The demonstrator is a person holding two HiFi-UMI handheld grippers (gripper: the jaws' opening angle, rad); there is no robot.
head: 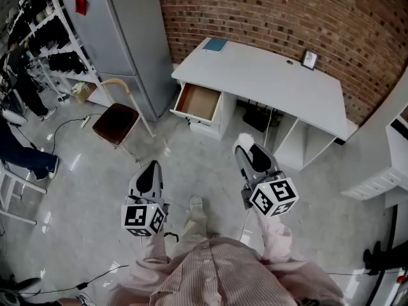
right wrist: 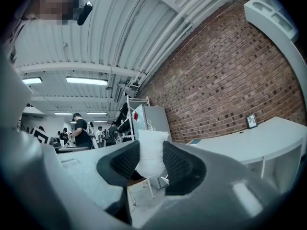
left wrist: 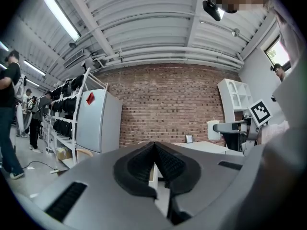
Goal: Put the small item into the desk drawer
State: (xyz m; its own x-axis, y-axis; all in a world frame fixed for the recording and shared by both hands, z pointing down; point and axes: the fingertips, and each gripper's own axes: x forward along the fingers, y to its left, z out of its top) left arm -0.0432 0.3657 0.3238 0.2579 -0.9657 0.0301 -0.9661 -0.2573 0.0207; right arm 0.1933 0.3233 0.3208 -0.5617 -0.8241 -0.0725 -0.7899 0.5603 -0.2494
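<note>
I'm clamping the fluffy white item (right wrist: 151,152) in my right hand-held gripper (right wrist: 151,166), my left hand-held gripper (left wrist: 154,164) closed and empty. The squashy item may be working loose before I reach the open drawer (head: 199,102).

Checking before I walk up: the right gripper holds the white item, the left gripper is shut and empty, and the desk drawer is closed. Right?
No: the desk drawer is open, pulled out with its wooden inside showing, as the head view shows. The rest holds: the right gripper holds the white item, and the left gripper is shut and empty.
</note>
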